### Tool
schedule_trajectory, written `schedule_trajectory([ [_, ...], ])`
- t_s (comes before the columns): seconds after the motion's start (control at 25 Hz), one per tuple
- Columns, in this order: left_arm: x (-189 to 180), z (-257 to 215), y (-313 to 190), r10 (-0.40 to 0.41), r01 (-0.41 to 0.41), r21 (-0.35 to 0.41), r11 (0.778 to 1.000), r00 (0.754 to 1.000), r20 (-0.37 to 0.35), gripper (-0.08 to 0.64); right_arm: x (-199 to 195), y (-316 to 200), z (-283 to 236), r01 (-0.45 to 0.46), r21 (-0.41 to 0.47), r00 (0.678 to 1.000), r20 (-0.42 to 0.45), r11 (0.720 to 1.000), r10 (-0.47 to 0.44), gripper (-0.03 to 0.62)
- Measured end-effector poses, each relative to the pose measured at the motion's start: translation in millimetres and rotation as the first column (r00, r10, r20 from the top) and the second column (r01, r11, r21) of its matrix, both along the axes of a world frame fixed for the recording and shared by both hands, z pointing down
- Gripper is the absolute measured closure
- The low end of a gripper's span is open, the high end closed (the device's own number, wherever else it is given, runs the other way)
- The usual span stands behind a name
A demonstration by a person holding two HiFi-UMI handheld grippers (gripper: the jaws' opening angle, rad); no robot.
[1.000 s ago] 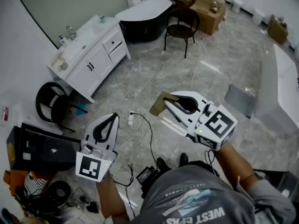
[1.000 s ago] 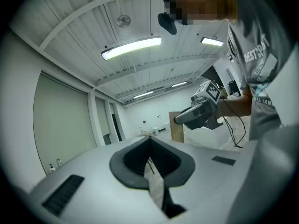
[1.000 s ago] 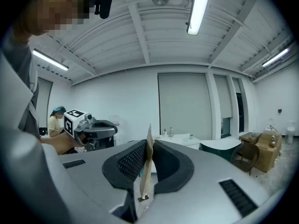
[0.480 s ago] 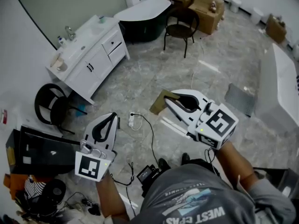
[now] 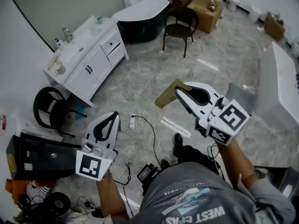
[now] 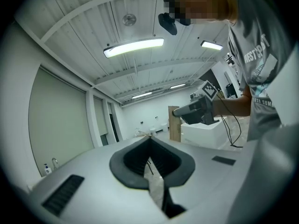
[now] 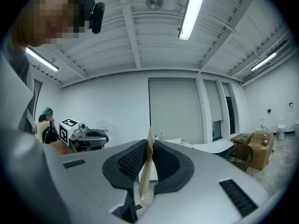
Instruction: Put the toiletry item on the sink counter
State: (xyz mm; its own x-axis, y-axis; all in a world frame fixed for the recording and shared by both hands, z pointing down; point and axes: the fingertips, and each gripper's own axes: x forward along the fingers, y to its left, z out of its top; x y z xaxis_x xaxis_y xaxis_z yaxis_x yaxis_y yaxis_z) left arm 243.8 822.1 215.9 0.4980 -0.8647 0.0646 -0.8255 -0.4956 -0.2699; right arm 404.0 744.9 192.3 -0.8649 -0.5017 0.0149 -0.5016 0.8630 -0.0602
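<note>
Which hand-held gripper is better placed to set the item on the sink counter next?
Right. The right hand-held gripper is clamped on the flat brown item; the left hand-held gripper is shut and empty. The sink counter stands well away from both.

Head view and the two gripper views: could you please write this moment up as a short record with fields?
right gripper: shut on a flat tan item, pinched edge-on between the jaws
left gripper: shut, nothing between the jaws
sink counter: white vanity top at the head view's upper left, across the floor from both grippers
on the counter: faucet and a cup
task state: item held in the air, not yet on the counter
</note>
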Motion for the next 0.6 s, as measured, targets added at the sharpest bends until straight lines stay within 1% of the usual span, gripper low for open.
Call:
schedule_trajectory([
  [0.16, -2.8, 1.6, -27.2, -0.006, 0.006, -0.017, 1.000, 1.000, 0.003, 0.558, 5.2, -39.5, 1.9, -0.022, -0.010, 1.000, 0.017, 1.000, 0.022, 0.529],
  [0.28, -11.2, 8.4, -57.4, -0.028, 0.029, -0.031, 0.999, 0.999, 0.015, 0.558, 4.1, -77.4, 6.5, -0.020, -0.011, 0.999, 0.029, 1.000, 0.020, 0.531],
  [0.44, -21.2, 15.8, -117.8, -0.062, 0.063, -0.045, 0.997, 0.998, 0.004, 0.558, -2.3, -141.5, 11.8, 0.006, -0.014, 1.000, 0.025, 1.000, -0.006, 0.531],
  [0.6, -13.3, 17.1, -186.6, -0.080, 0.080, -0.047, 0.996, 0.997, -0.003, 0.558, 3.0, -209.5, 14.1, 0.026, -0.023, 1.000, 0.017, 0.999, -0.026, 0.531],
])
